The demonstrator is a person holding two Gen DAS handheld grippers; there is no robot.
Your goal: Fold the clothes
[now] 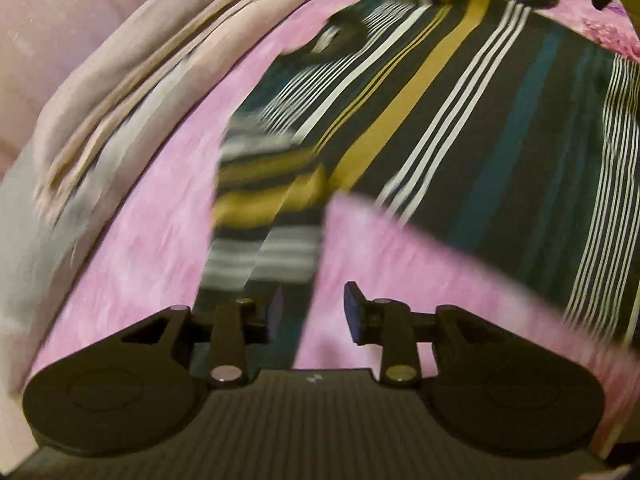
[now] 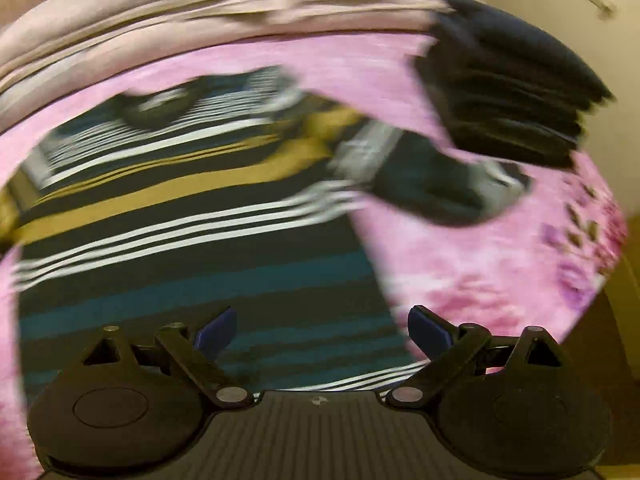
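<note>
A: Biggest first: we have the pink bedsheet (image 1: 152,240) filling most of both views, with a pale bundle of bedding (image 1: 100,92) along the upper left of the left wrist view.

B: On it lies the striped shirt (image 1: 460,112), spread across the centre and right of that view, and across the left and centre of the right wrist view. We judge it light, soft and limp; it will sag and slide unless we pinch it at an edge.

A: So we take seams. Its sleeve (image 1: 260,208) hangs toward the lower centre of the left view; the hem sits at the bottom of the right one.

B: A dark folded stack (image 2: 508,92) sits upper right in the right view, just beside the other sleeve.

A: The left gripper (image 1: 312,312) stands partly open, nothing pinched, the sleeve end just ahead of it.

B: The right gripper (image 2: 320,332) is spread wide above the shirt, holding nothing.
</note>
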